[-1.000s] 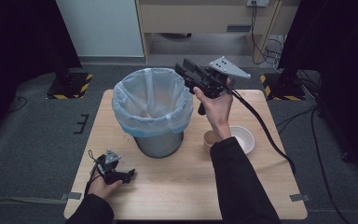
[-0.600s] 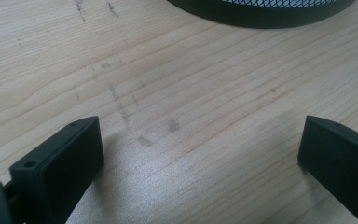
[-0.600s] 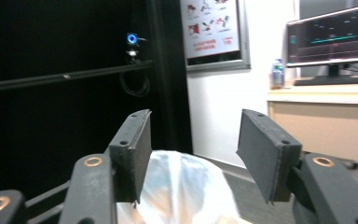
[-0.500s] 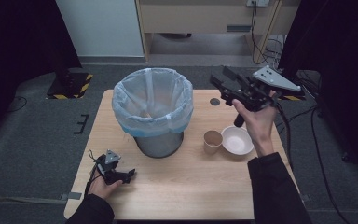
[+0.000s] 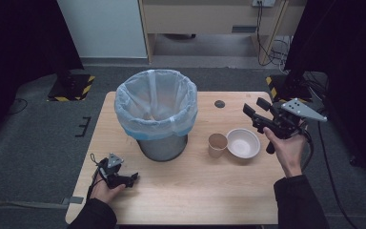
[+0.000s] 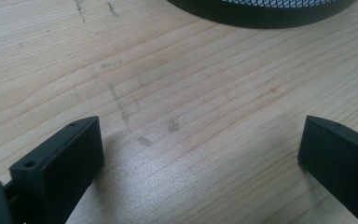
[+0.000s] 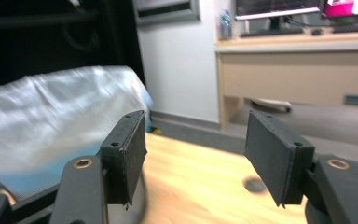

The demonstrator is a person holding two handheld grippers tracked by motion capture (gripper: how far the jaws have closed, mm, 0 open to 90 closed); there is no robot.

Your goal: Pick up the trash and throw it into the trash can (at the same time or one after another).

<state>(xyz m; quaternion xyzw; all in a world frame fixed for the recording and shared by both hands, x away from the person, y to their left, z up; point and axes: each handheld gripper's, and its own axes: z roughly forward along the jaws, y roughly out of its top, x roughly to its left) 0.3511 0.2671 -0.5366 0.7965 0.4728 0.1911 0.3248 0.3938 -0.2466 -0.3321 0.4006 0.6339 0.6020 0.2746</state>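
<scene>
- Moved away from above the lined bin (image 5: pixel 156 112), the right claw (image 5: pixel 253 110) now hovers beside the paper bowl (image 5: pixel 242 142) and cup (image 5: pixel 217 144) on the worktop (image 5: pixel 190 191); its jaws have just been opening, empty.
- Left claw (image 5: pixel 132 178) rests released near the bin.

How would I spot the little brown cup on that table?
Start at the big bin lined with a pale blue bag, mid-table. Look to its right: the paper cup stands upright there, beside a white bowl. It is the smaller, taller, tan one of the pair.
</scene>
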